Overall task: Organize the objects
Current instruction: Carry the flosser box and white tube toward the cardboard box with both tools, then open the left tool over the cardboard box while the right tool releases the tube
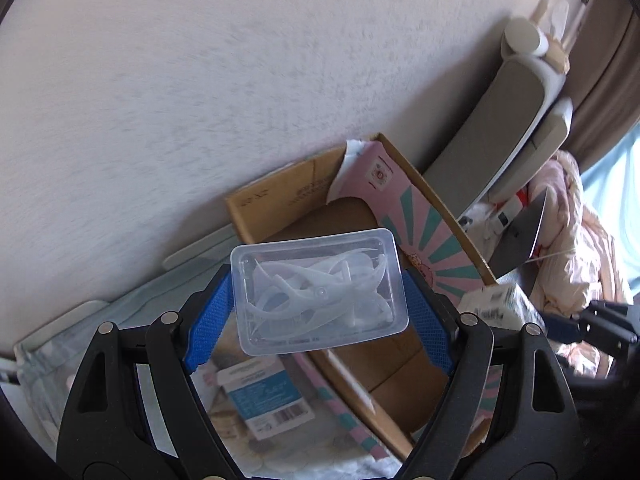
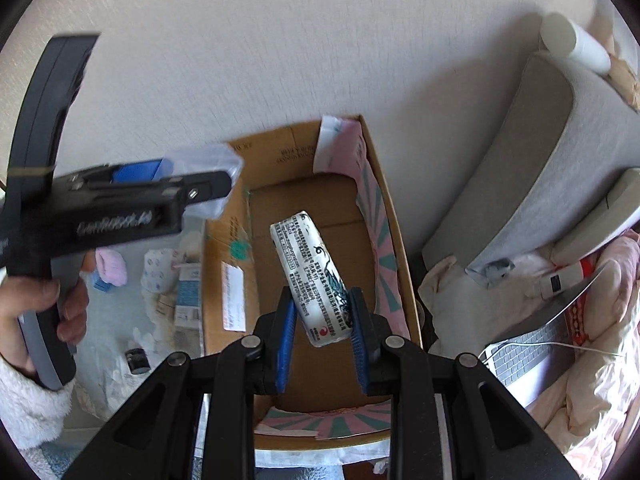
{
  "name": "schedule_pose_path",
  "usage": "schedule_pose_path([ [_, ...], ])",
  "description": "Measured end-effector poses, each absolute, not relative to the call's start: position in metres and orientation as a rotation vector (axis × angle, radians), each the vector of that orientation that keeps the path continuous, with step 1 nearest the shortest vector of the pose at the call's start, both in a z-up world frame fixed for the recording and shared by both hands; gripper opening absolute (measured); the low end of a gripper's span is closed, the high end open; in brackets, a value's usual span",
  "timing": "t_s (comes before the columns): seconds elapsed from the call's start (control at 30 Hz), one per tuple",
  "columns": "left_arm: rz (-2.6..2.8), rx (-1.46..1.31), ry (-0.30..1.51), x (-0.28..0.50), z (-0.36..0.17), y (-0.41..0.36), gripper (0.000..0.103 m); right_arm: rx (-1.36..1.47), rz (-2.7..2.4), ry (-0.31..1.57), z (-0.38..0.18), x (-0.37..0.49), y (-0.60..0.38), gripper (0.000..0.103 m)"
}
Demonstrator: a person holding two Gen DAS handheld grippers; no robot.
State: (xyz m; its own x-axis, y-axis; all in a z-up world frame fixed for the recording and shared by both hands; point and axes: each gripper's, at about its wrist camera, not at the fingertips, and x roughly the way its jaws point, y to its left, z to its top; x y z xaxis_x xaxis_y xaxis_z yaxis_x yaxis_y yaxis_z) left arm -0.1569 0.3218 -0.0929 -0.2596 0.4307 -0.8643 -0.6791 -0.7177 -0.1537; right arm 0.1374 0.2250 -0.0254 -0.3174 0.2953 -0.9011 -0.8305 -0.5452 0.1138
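Clamped in the right hand-held gripper (image 2: 323, 322), narrow and tight: a white printed packet (image 2: 312, 276), long axis running up and away from the blue pads toward the far wall, free end tilted to the left. Directly beneath and beyond it, the open cardboard box (image 2: 224, 280), bare brown floor showing, pink-and-teal striped lining along its right wall and near edge. Off to the left in the same view, the left hand-held gripper (image 1: 320, 312), held by a hand (image 2: 60, 312) in a fluffy white sleeve, spread wide and pressed on the short ends of a clear plastic container (image 1: 320, 292) of translucent clips, long axis lying across the pads. From the left wrist view, container poised over the box's near-left rim, box interior lying ahead and to the right. Nearer the drop by this reading: the right side, already centred over the opening; the left side hanging over the box's left edge, both pointing steeply down. Likely in the way: only the box's upright flaps and each other's loads. Outside the box on the left, a blue-and-white carton (image 1: 266, 400), a pink item, a small dark bottle (image 2: 137, 360). To the right, a grey cushion (image 2: 532, 168), a laptop (image 2: 532, 356) and pink bedding (image 2: 600, 400).
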Motion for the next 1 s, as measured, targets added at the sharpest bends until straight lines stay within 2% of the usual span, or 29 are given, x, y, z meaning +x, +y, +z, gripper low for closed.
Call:
schedule_pose_path([
  [0.37,1.933,-1.357,0.419,-0.172,-0.141,0.364,0.079,-1.248,1.905,0.816,-0.072,0.130,0.226,0.024],
  [1.0,1.871,-1.363,0.496,-0.165,-0.162,0.391,0.080,-1.359,1.874,0.838,-0.112,0.123,0.224,0.025],
])
